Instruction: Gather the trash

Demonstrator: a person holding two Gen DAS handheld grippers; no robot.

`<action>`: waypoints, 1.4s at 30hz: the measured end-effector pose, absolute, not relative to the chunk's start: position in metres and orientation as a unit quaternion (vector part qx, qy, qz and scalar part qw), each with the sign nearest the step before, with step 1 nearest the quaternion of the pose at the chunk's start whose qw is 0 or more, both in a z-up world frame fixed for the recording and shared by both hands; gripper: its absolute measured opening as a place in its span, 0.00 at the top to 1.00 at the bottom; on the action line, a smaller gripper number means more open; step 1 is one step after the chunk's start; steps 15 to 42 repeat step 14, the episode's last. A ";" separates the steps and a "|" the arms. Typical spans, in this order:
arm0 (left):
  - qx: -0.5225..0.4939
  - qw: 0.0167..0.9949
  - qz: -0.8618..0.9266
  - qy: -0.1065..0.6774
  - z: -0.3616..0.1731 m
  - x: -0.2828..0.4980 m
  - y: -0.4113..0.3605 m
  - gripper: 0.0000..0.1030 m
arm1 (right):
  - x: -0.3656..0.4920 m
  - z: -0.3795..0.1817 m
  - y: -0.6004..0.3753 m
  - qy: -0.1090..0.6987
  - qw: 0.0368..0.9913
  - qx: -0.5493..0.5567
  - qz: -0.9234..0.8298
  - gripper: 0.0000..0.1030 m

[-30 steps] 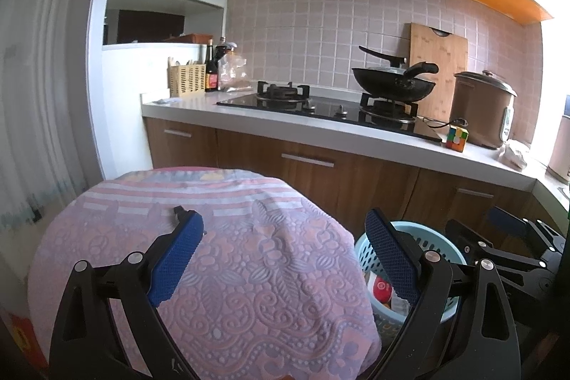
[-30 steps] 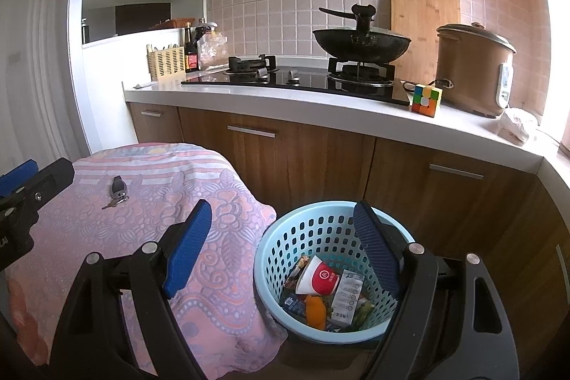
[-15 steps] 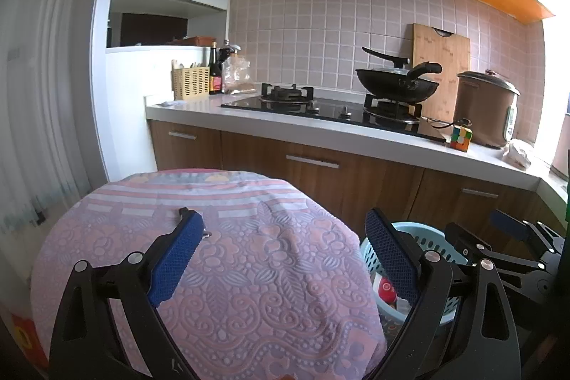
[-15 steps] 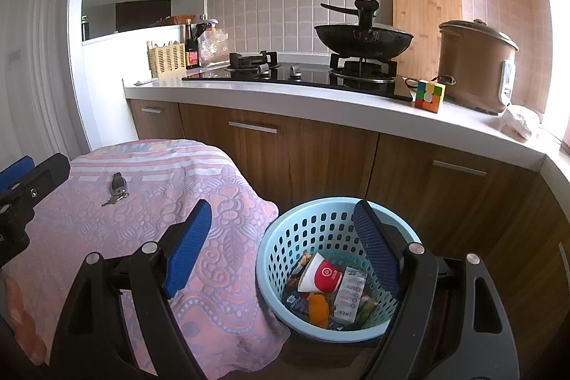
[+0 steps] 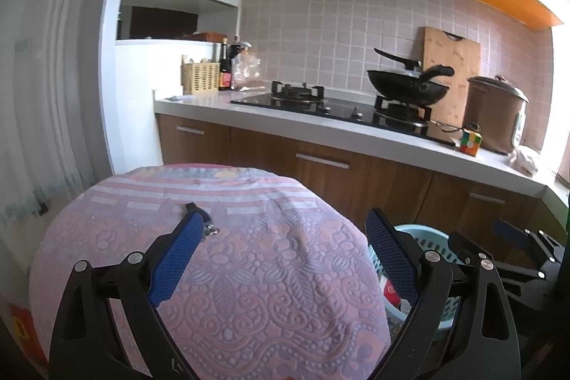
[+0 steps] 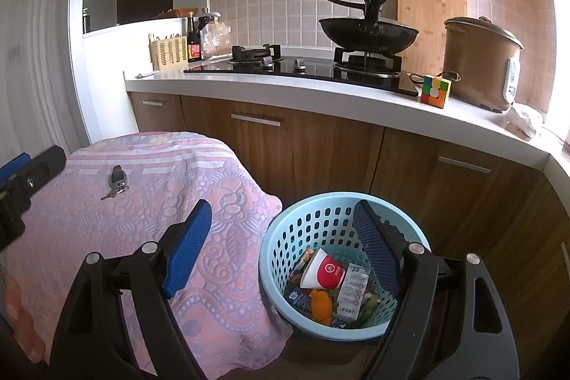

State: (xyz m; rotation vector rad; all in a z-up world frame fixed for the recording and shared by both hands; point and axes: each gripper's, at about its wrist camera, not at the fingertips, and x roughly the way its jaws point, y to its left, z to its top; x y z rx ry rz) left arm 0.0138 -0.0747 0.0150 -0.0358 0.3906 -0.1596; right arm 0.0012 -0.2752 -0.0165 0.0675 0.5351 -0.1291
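Kitchen floor: basket [image 6: 342, 259] beside the cloth-covered table [image 6: 199, 202], placed for easy drops, holds the trash [image 6: 326, 271]. Left gripper [image 5: 281, 259] and right gripper [image 6: 285, 244] hover spread, empty. Keys [image 6: 115, 182] remain on the table.

No legible text anywhere.

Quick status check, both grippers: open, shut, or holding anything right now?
Left gripper: open, holding nothing, over the pink tablecloth.
Right gripper: open, holding nothing, jaws on either side of the blue basket's near rim.
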 end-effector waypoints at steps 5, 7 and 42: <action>-0.006 0.978 -0.072 0.195 0.012 0.017 -0.074 0.13 | 0.003 -0.019 -0.274 0.266 0.961 0.035 -0.064 0.25; -0.014 0.976 -0.079 0.203 0.011 0.020 -0.071 0.12 | 0.004 -0.019 -0.274 0.266 0.961 0.035 -0.064 0.25; -0.025 0.975 -0.072 0.208 0.010 0.021 -0.063 0.11 | 0.004 -0.019 -0.273 0.268 0.960 0.038 -0.066 0.25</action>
